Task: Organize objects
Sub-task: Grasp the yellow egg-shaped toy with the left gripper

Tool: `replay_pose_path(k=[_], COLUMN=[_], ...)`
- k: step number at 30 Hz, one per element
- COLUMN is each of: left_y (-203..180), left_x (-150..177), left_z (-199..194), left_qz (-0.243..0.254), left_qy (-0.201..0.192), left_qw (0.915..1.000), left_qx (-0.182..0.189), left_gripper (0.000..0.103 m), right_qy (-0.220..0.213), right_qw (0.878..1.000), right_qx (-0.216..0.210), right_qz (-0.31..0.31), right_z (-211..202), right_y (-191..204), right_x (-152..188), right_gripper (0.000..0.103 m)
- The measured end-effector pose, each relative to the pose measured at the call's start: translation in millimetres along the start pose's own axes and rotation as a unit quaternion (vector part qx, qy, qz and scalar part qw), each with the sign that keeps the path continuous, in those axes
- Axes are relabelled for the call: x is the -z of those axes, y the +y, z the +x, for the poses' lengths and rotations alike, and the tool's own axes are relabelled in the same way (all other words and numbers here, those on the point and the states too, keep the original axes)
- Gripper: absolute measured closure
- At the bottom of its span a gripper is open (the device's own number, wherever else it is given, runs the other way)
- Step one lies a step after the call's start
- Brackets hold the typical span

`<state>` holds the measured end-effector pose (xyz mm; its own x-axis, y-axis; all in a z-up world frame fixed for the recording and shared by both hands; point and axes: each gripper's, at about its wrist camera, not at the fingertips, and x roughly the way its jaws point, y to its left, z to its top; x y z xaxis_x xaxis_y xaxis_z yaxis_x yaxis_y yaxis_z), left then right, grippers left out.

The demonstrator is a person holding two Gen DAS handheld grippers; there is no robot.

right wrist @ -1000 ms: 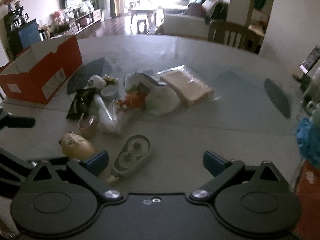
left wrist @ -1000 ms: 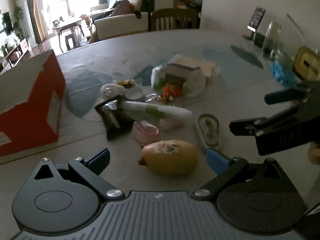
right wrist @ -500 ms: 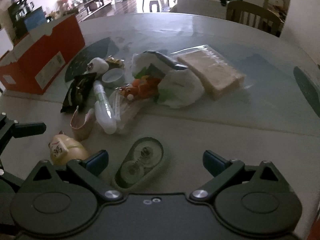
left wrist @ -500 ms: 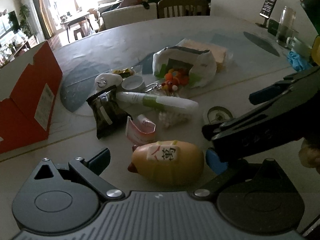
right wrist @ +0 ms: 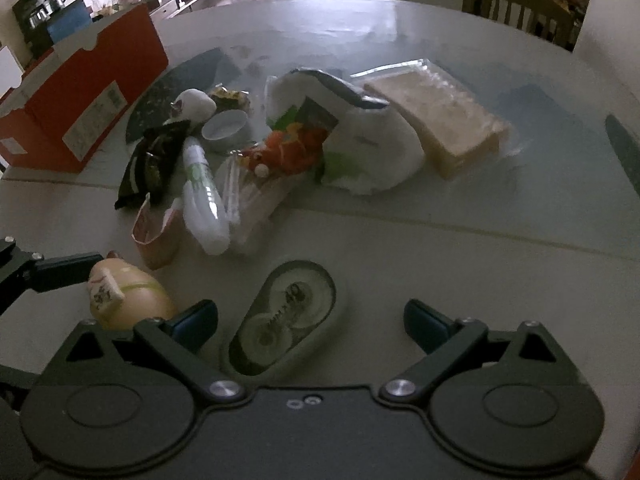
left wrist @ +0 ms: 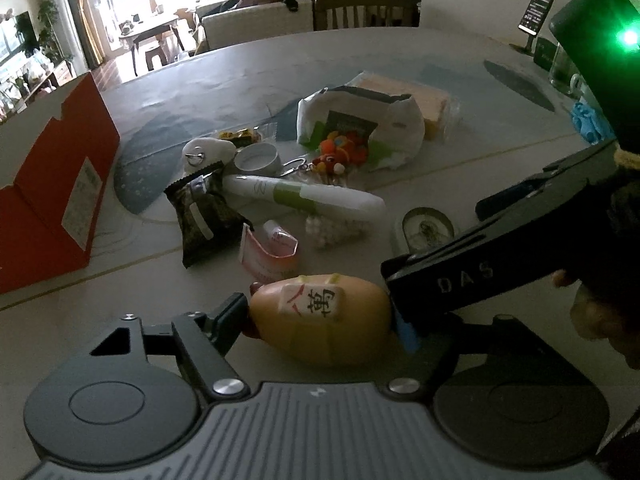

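Observation:
A yellow egg-shaped toy (left wrist: 320,320) with a printed label lies on the table between my left gripper's (left wrist: 319,321) fingers, and both pads touch it. The right wrist view shows the same toy (right wrist: 128,296) at lower left, with a left finger (right wrist: 64,266) against it. A clear oval correction-tape dispenser (right wrist: 286,316) lies flat between the spread fingers of my right gripper (right wrist: 312,322), which is open. From the left wrist view the right gripper (left wrist: 480,268) crosses in from the right, partly hiding the dispenser (left wrist: 426,226).
A red cardboard box (left wrist: 52,192) stands at the left. Mid-table lie a dark snack packet (left wrist: 204,216), a white tube (left wrist: 304,196), a pink packet (left wrist: 268,252), a small bowl (left wrist: 256,158), a white bag (left wrist: 360,128) and a wrapped tan block (right wrist: 436,120). A phone stand (left wrist: 538,12) is far right.
My left gripper moved forward and its fingers closed in onto the yellow toy. My right gripper came forward and lower, so the tape dispenser now sits between its fingers.

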<state>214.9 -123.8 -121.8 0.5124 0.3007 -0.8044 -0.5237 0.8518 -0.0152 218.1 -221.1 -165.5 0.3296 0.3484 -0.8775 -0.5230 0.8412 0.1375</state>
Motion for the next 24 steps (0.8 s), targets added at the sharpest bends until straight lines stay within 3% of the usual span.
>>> replay_pose_path(k=[10, 13, 16, 24], left_y=[14.8, 21.6, 27.5, 49.1], left_x=[11.0, 14.2, 17.5, 18.9], left_z=[-13.1, -18.6, -25.6, -49.9], left_qz=[-0.04, -0.055, -0.067, -0.084], left_qy=[0.002, 0.0, 0.0, -0.017], left_qw=[0.9989, 0.9979, 0.9964, 0.9939], left_qx=[-0.026, -0.036, -0.05, -0.069], left_gripper=[0.029, 0.029, 0.029, 0.029], right_qy=[0.008, 0.008, 0.002, 0.006], right_qw=[1.0, 0.999, 0.999, 1.0], right_qx=[0.017, 0.02, 0.012, 0.015], right_qz=[-0.02, -0.028, -0.04, -0.016], right_z=[2.6, 1.3, -3.8, -13.0], right_y=[5.6, 10.2, 16.5, 8.5], right_x=[-1.3, -0.3, 1.1, 1.0], right_gripper=[0.009, 0.017, 0.039, 0.043])
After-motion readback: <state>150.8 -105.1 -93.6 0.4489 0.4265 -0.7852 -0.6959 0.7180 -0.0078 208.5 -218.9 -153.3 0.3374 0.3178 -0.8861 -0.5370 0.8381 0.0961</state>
